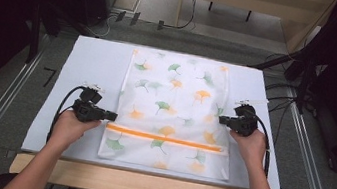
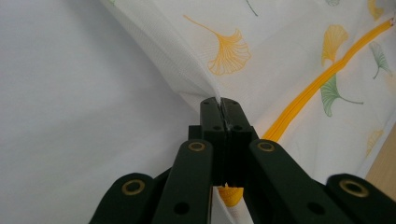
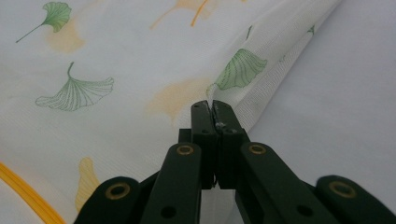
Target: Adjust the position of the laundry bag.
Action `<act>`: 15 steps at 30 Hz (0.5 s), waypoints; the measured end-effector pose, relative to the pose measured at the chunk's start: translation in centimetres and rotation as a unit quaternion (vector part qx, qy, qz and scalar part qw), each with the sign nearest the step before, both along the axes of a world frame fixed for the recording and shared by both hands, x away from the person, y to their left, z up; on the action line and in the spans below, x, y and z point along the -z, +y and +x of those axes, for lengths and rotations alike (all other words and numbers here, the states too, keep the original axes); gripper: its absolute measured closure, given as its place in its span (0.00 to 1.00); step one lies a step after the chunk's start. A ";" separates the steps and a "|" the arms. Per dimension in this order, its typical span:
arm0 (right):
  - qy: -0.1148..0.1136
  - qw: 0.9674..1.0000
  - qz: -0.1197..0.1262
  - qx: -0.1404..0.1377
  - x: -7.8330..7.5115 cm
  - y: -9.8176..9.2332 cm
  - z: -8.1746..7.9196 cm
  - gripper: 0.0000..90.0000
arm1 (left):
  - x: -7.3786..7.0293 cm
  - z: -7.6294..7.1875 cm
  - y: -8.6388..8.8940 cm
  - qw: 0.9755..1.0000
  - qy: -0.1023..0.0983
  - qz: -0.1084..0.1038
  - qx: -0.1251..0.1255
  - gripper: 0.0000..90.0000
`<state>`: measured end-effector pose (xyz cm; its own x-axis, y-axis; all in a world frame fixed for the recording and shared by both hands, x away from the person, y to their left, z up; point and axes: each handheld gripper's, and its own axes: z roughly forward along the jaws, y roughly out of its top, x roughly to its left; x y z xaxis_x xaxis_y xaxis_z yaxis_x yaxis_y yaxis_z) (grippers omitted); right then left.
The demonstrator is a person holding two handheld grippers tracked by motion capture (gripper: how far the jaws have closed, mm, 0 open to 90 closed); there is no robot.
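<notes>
A white mesh bag [image 1: 171, 110] printed with green and orange ginkgo leaves lay flat in the middle of the bench [image 1: 85, 62], which was covered in pale grey. An orange zip [image 1: 165, 138] ran across the bag near its near end.

The left gripper [image 1: 113, 115] sat at the bag's left edge, just above the zip. Its fingers [image 2: 211, 116] were pressed together, pinching the mesh edge, which rose slightly into them. The zip passed just to their right in the left gripper view.

The right gripper [image 1: 221, 118] sat at the bag's right edge, a little farther up. Its fingers [image 3: 201, 122] were likewise pressed together on the mesh edge beside a green leaf [image 3: 242, 69]. Both hands rested near the bag's near half, well apart.
</notes>
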<state>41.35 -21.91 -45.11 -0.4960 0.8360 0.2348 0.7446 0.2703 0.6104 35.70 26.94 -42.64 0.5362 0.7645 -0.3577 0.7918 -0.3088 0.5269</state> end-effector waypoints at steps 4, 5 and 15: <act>0.001 1.000 -0.003 -0.012 0.0 1.4 0.3 1.00 | -0.1 -0.1 1.3 1.000 -0.002 0.006 -0.014 1.00; 0.000 1.000 -0.002 -0.018 0.0 2.0 0.4 1.00 | -0.1 -0.2 1.8 1.000 -0.001 0.012 -0.018 1.00; -0.003 1.000 0.002 -0.029 0.1 3.6 1.0 1.00 | 0.3 0.1 3.2 0.999 0.001 0.023 -0.035 1.00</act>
<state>42.34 -18.26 -45.25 -0.5458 0.8041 0.2356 0.7236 0.3105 0.6165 35.76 30.18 -42.92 0.4796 0.8159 -0.3229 0.8139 -0.2761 0.5112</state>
